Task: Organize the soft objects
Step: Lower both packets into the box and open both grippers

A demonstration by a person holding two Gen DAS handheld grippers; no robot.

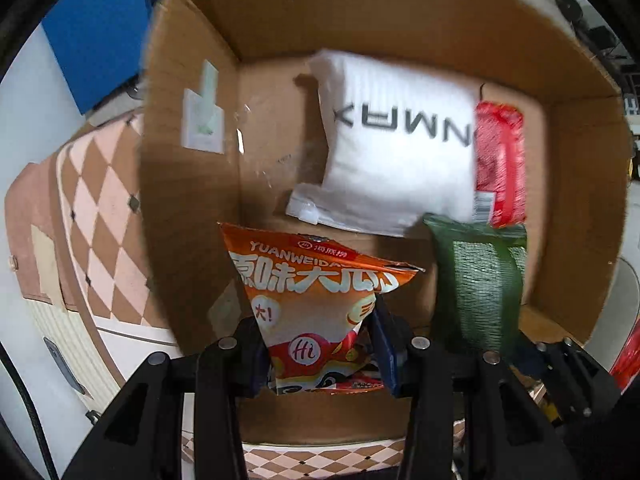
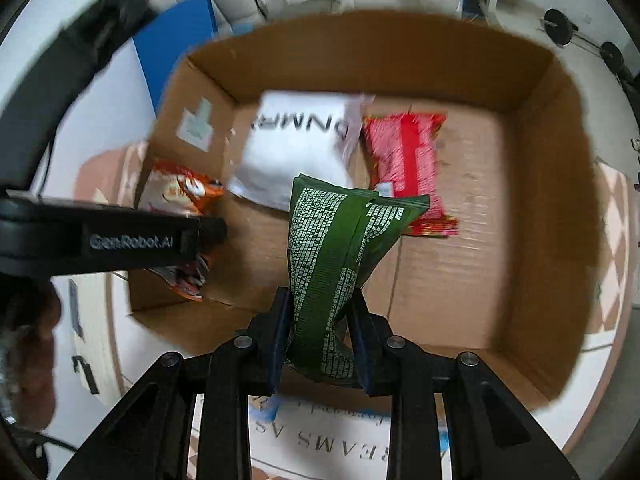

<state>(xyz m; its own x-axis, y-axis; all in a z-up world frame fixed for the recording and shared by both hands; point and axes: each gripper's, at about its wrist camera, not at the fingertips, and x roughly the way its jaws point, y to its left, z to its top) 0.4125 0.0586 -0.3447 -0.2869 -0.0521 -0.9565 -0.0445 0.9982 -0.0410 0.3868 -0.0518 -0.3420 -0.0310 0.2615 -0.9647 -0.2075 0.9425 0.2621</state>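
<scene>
Two packs already lie in the cardboard box point(image 2: 532, 208): a white pouch point(image 2: 296, 152) and red packet point(image 2: 404, 168) by its far wall. My left hand-held gripper point(image 1: 316, 344) pinches an orange snack bag point(image 1: 312, 292), my right hand-held gripper point(image 2: 320, 336) a green packet point(image 2: 332, 248), both hanging over the box, not yet set down.

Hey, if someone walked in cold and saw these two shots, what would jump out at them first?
Probably the big open cardboard box filling both views, with a white pouch and a red packet lying flat on its floor. Next, the two packets dangling over it: the left claw pinches an orange snack bag near the box's left wall, and the right claw grips a crumpled green bag over the middle.
</scene>
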